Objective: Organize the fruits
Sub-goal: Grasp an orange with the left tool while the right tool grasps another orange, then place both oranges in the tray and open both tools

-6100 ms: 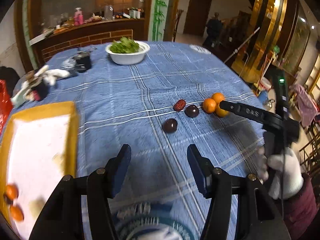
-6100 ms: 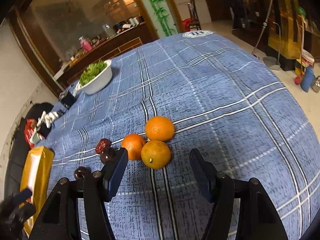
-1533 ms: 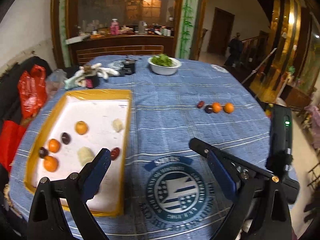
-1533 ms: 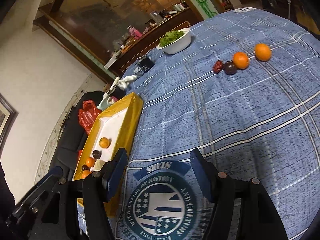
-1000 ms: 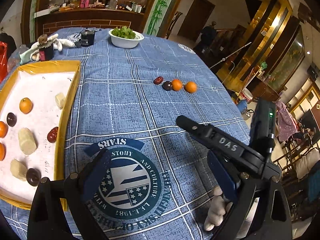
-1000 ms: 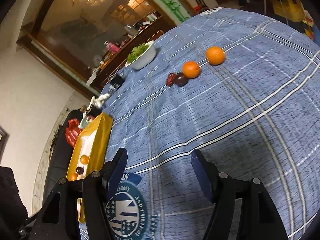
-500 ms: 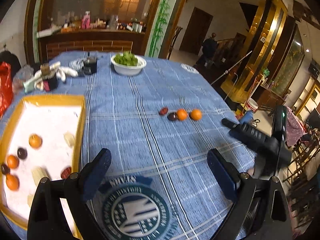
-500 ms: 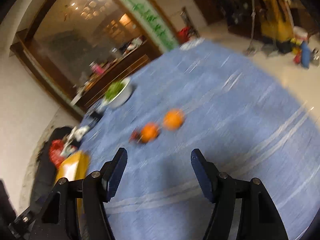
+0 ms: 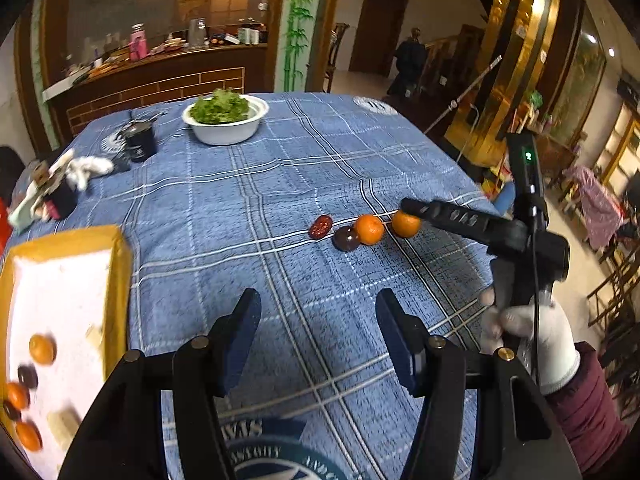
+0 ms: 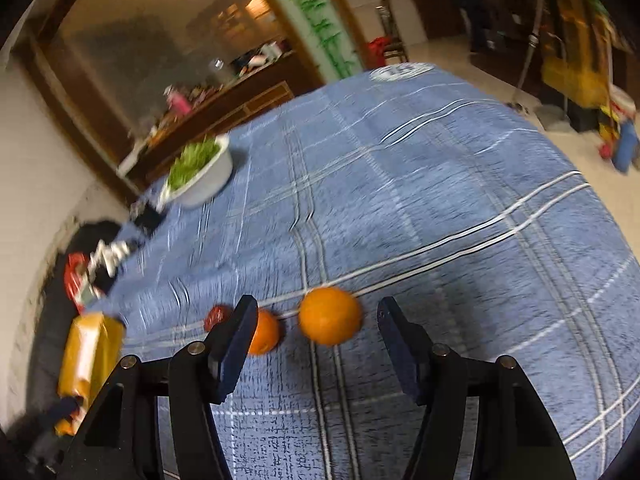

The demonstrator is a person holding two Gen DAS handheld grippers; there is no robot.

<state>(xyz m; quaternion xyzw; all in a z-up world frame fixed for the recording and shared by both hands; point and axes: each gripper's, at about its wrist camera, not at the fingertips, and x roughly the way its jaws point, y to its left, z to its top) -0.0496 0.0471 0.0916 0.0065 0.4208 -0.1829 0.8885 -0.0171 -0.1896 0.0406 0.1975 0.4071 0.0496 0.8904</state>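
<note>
**Right wrist view: open gripper lined up on the end orange**

Right wrist view is motion-blurred. The right gripper [image 10: 316, 320] has its jaws spread wide and holds nothing; the end orange [image 10: 330, 316] sits between the two fingers but clear of both, so no contact. Second orange [image 10: 262, 332] lies just beside it, partly hidden behind the left-hand finger; the red date [image 10: 216, 317] is past that. Jaws look set wide so they can straddle the end orange without knocking its neighbour.

In the left wrist view the row on the blue checked tablecloth [image 9: 240, 208] reads date [image 9: 321, 227], dark plum [image 9: 346, 238], orange [image 9: 369, 229], end orange [image 9: 405, 223], all touching or nearly so. The right gripper [image 9: 412, 206] comes in from the row's free end, its tip at the end orange, held by a white-gloved hand [image 9: 528, 328].

The left gripper [image 9: 318, 332] is also wide open and empty, hovering over bare cloth, well apart from the row, likely parked out of the way. The yellow tray [image 9: 116, 264] at the left edge already holds several oranges, dark fruits and pale pieces, so it looks like the sorting target. Four fruits remain on the cloth.

White bowl of greens [image 9: 224, 118] at the far side, not involved.
</note>
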